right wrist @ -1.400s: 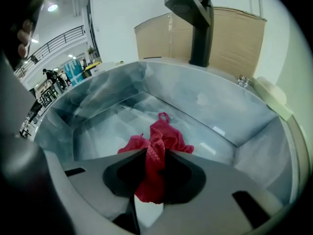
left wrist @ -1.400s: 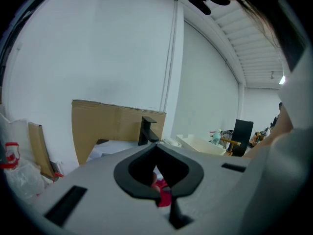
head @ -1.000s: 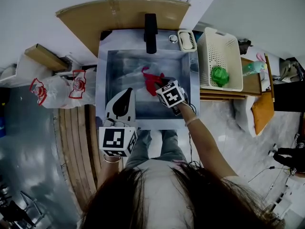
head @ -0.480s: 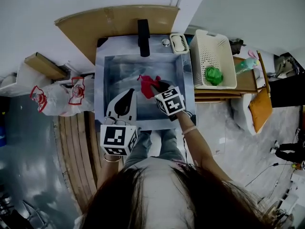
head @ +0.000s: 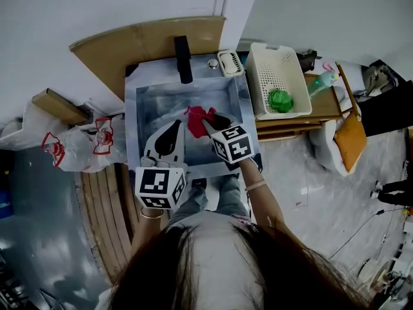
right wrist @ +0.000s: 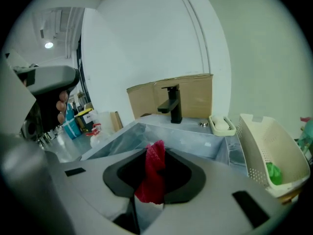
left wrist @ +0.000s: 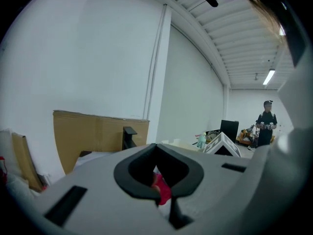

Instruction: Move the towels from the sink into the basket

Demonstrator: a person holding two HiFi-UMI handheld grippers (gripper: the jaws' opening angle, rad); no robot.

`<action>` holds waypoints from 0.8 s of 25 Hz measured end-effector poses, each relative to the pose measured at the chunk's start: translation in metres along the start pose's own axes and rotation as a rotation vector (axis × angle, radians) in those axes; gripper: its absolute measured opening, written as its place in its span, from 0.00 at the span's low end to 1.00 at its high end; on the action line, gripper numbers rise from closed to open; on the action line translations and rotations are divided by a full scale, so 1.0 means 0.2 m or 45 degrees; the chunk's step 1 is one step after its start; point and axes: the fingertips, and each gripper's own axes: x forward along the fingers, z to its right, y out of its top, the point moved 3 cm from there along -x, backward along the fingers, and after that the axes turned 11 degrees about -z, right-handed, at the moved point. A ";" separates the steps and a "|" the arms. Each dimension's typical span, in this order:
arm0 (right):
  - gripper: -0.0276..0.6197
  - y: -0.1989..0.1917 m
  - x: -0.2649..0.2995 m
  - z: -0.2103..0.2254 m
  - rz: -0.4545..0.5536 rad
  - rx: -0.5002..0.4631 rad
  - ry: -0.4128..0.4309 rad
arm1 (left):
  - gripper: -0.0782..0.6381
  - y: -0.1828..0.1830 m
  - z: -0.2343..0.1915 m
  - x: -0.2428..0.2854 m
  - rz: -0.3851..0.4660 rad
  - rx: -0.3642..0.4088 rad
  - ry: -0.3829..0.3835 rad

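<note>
Right gripper view: we held red towel (right wrist: pixel 155 168) pinched in R gripper (right wrist: pixel 146 199) above sink (right wrist: pixel 186 141), ready for basket (right wrist: pixel 266 151) at 3 o'clock; L gripper (left wrist: pixel 164 199) closed, empty.

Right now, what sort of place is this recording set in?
Probably a mock-up wash station in a large hall or lab: the sink and black faucet are backed by bare cardboard, and a high ceiling with a strip light shows beyond.

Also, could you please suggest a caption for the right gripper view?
Right gripper shut on a red towel above the sink, white basket holding a green towel at right.
</note>
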 end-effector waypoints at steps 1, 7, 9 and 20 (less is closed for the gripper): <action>0.21 0.01 -0.03 0.00 0.017 0.007 -0.004 | 0.11 0.01 0.01 0.00 0.003 0.005 -0.008; 0.21 0.06 -0.18 -0.01 0.100 0.015 -0.015 | 0.11 0.05 0.07 0.03 0.009 0.033 -0.057; 0.21 0.06 -0.22 0.00 0.118 0.019 -0.016 | 0.11 0.06 0.10 0.05 0.010 0.046 -0.073; 0.21 0.04 -0.45 0.13 0.214 0.063 -0.059 | 0.11 0.15 0.32 0.15 0.020 0.104 -0.162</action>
